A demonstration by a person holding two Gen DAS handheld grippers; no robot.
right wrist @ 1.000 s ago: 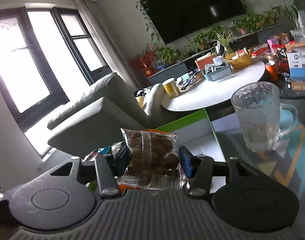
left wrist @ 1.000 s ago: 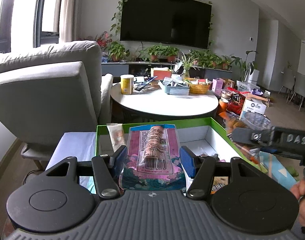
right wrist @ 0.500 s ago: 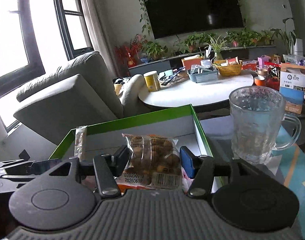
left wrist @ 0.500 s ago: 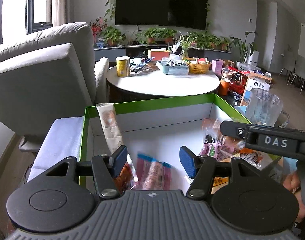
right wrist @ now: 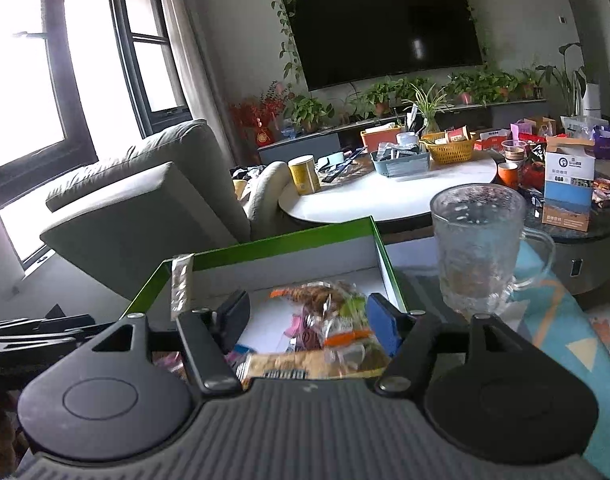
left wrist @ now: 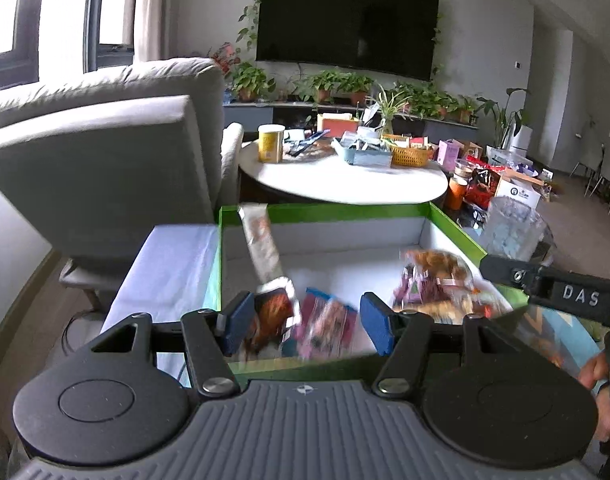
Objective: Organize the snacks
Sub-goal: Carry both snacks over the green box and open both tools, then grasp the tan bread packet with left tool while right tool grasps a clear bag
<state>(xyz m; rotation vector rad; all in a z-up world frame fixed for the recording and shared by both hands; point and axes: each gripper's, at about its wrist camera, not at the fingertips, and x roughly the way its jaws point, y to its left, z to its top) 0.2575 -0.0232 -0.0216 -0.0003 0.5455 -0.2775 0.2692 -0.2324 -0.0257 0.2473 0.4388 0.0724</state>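
Your left gripper (left wrist: 303, 322) hangs over the near edge of the green-rimmed white cardboard box (left wrist: 345, 213), and its jaws have just been opening, with nothing clamped between the blue pads; the pink-and-blue foil snack packet (left wrist: 325, 326) lies loose on the box floor below them, beside a dark orange-printed pouch (left wrist: 271, 314) and a long silver sachet (left wrist: 261, 246) leaning on the far wall. Your right gripper (right wrist: 307, 322) stands apart too: the clear bag of brown nuggets (right wrist: 325, 304) lies in the box under it, not pinched. I judge these packets to be light, crinkly and slippery, soft in the belly and likely to crush, so take each by its flat sealed edge with a gentle squeeze. Mind the textured glass mug (right wrist: 479, 248) standing just beside the box on the right; it looks heavy and breakable.
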